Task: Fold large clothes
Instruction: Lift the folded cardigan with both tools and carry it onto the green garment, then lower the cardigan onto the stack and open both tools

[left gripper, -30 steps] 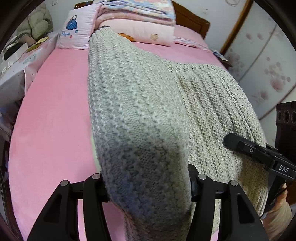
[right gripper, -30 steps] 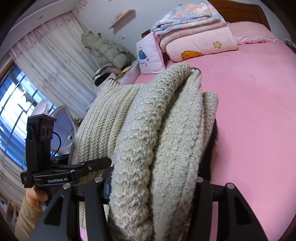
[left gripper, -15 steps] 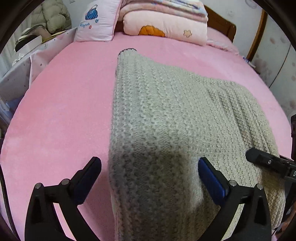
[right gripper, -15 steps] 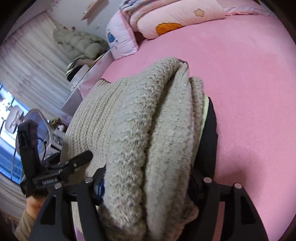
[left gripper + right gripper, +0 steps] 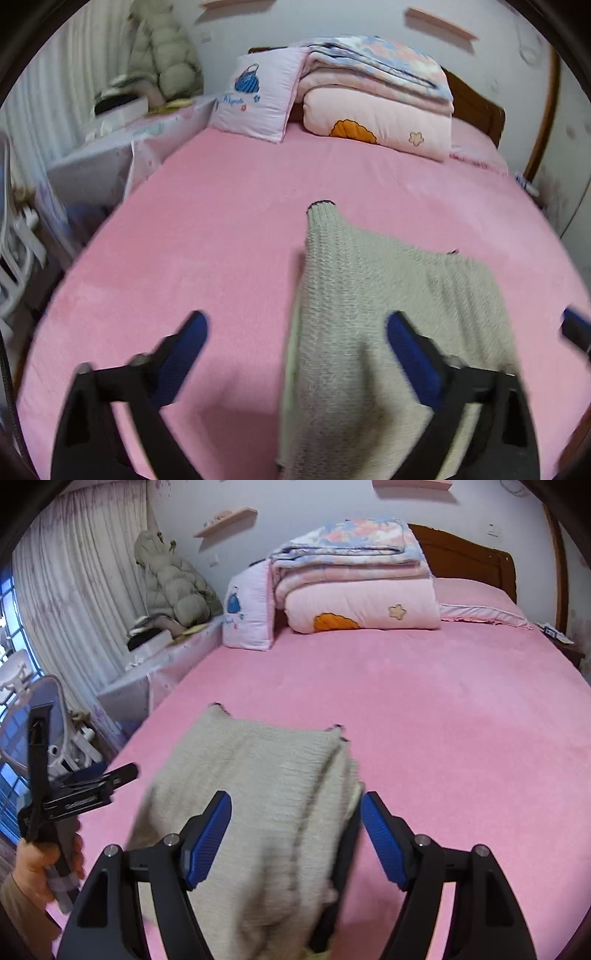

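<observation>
The left gripper is closing, its blue pads clear of the sweater. The right gripper is released, straddling the sweater's near right edge. Both tilt downward. The folded sweater lies on the pink bed, long axis running near to far. Far off, a pillow and quilts.

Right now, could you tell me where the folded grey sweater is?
The grey knitted sweater lies folded on the pink bed near its foot, toward the window side in the right wrist view, well short of the pillow and stacked quilts.
</observation>
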{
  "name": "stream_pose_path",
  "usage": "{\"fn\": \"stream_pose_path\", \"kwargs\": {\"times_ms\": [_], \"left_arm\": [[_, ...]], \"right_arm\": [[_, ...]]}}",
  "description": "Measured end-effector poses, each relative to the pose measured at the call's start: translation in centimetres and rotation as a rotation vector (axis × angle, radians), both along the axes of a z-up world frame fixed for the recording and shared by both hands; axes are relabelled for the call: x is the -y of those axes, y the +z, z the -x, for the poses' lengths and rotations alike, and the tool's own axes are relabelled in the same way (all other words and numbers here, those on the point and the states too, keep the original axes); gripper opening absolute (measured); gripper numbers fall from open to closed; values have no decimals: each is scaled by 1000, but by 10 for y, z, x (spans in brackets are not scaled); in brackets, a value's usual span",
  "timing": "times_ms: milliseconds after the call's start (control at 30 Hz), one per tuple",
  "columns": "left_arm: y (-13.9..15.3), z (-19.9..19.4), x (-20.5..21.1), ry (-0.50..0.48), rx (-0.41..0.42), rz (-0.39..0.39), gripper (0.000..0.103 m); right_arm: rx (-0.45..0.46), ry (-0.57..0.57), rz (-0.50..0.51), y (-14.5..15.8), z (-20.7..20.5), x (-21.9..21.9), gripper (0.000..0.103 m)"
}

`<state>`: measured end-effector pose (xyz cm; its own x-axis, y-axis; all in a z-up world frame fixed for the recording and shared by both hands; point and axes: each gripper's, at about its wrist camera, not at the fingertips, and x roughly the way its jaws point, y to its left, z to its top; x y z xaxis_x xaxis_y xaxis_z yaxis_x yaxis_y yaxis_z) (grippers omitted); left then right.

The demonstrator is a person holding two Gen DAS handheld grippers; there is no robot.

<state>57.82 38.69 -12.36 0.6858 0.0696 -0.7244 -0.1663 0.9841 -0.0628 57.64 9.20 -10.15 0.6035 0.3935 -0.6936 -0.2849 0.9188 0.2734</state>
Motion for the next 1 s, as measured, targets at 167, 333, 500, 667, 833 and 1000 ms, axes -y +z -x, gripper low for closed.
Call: {"fn": "stream_pose_path", "kwargs": {"times_ms": [167, 333, 500, 667, 833, 1000], "left_arm": [[-36, -3, 20, -59, -112, -2, 38], [-59, -5, 16, -44, -118, -7, 39], [-74, -9, 16, -23, -121, -35, 41], [-57, 12, 16, 26, -90, 23, 63], [-33, 51, 34, -2, -108, 4, 79], [11, 112, 65, -57, -84, 73, 79]], "right_arm": [[-74, 24, 92, -34, 0, -28, 31], [-153, 12, 176, -84, 2, -21, 25], [-185, -5, 133, -99, 3, -12, 28], [-234, -1, 68, -75, 15, 0, 30], [-225, 28, 27, -30, 55, 17, 31], [-191, 43, 6, 24, 113, 43, 31]]}}
